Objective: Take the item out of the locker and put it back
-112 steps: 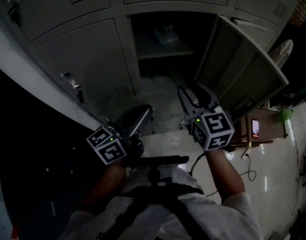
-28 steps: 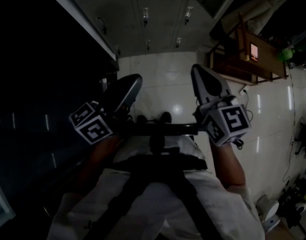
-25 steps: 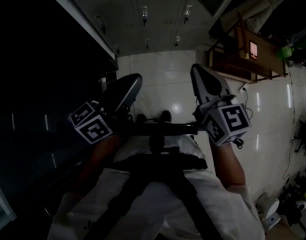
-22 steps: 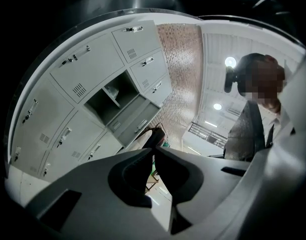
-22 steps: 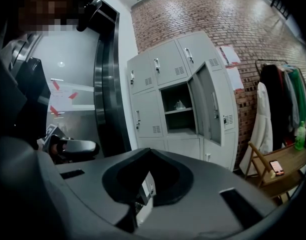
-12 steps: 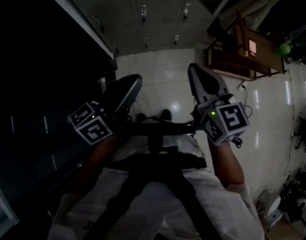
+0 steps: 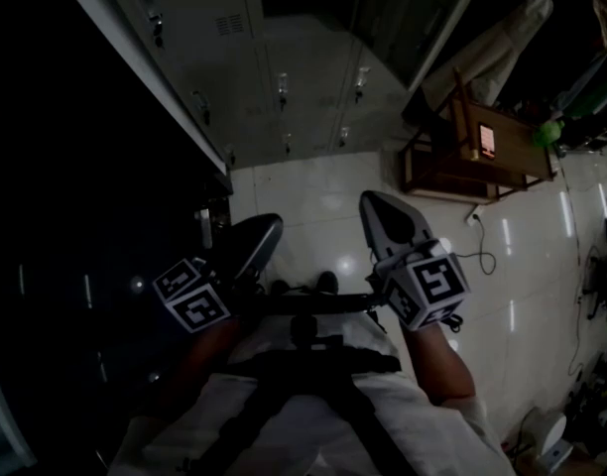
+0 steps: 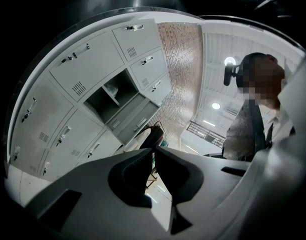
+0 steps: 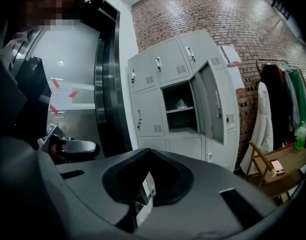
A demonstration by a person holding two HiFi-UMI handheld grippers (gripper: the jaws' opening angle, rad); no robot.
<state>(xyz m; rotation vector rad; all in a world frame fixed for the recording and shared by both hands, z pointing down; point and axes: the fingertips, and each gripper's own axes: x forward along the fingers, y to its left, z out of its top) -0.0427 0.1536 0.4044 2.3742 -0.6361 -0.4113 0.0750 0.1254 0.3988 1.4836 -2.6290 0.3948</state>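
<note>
Plainly, left gripper (image 8: 154, 151) clenched empty, right gripper (image 9: 149, 151) clenched empty, open locker (image 9: 179, 121), posted sheets (image 9: 232, 55) unreadable.

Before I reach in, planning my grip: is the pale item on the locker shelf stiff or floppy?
The pale item looks small and crumpled, so probably light and floppy. It sits low on the shelf, so rolling seems unlikely. It is too small to confirm.

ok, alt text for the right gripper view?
The right claw, shut and empty, points toward a bank of grey lockers against a brick wall. One compartment stands open, a small item on its shelf. A wooden bench stands at right.
</note>
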